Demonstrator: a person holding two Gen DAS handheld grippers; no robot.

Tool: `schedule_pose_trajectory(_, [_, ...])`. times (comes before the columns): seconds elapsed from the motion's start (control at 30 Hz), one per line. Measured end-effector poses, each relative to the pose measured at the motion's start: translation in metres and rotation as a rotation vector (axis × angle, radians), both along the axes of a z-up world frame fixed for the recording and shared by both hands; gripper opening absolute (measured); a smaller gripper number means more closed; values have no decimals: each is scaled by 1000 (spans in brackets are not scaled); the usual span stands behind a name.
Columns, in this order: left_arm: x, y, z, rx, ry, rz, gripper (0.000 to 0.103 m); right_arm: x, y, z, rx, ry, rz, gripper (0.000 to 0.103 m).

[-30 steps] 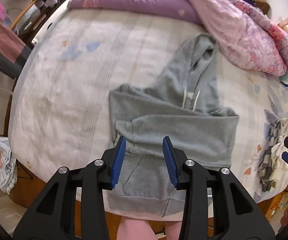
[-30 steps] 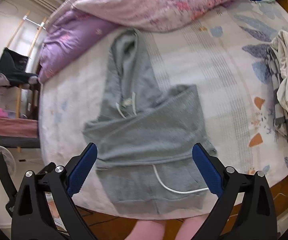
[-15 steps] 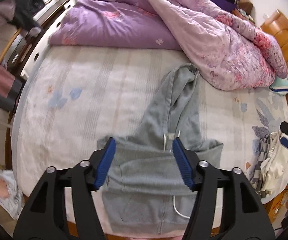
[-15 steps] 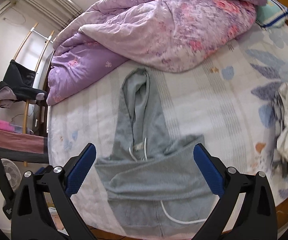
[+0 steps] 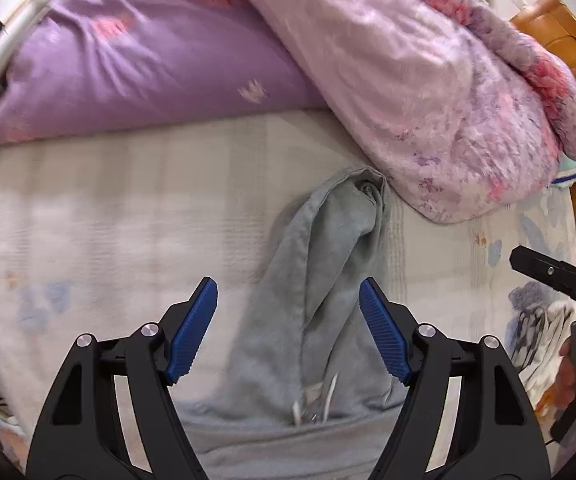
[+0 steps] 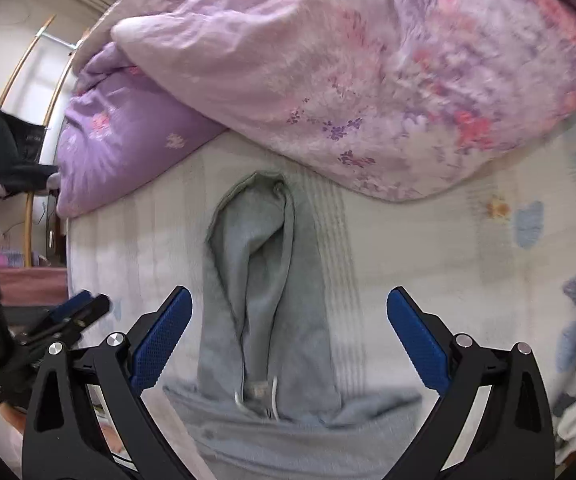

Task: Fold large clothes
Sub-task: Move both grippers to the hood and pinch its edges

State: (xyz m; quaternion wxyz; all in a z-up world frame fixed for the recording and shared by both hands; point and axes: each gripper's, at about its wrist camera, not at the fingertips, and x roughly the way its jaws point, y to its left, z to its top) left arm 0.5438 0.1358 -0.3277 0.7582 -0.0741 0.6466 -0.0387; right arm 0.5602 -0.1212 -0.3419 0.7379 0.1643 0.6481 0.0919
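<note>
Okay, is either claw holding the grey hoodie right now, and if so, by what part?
Nothing is held. The left claw, its jaws opening, and the open right claw hover above the hood.

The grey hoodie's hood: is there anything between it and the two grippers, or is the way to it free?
Nothing visible blocks it. The hood lies bare on the bed sheet, framed by the left gripper, whose jaws are opening, and the open right gripper. The pink quilt only borders the hood's tip.
</note>
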Motion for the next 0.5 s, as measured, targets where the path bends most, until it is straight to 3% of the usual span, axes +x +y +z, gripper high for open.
schedule_pose_trajectory(0.2, [48,-9,-78,20,12,-67,75,60,25,-69,-58,36,111,94])
schedule_pose_trajectory(0.4, [76,-11,-133,-13,-6,-109,74,95,39,-116,-132,30,155,93])
schedule_pose_trajectory(0.47, [79,-12,-147,-26,-5,-95,65,102,42,-129,-124,31,166,83])
schedule_pose_trajectory(0.5, [79,-12,-154,-37,-13,-88,55,104,44,-135,-104,39,164,78])
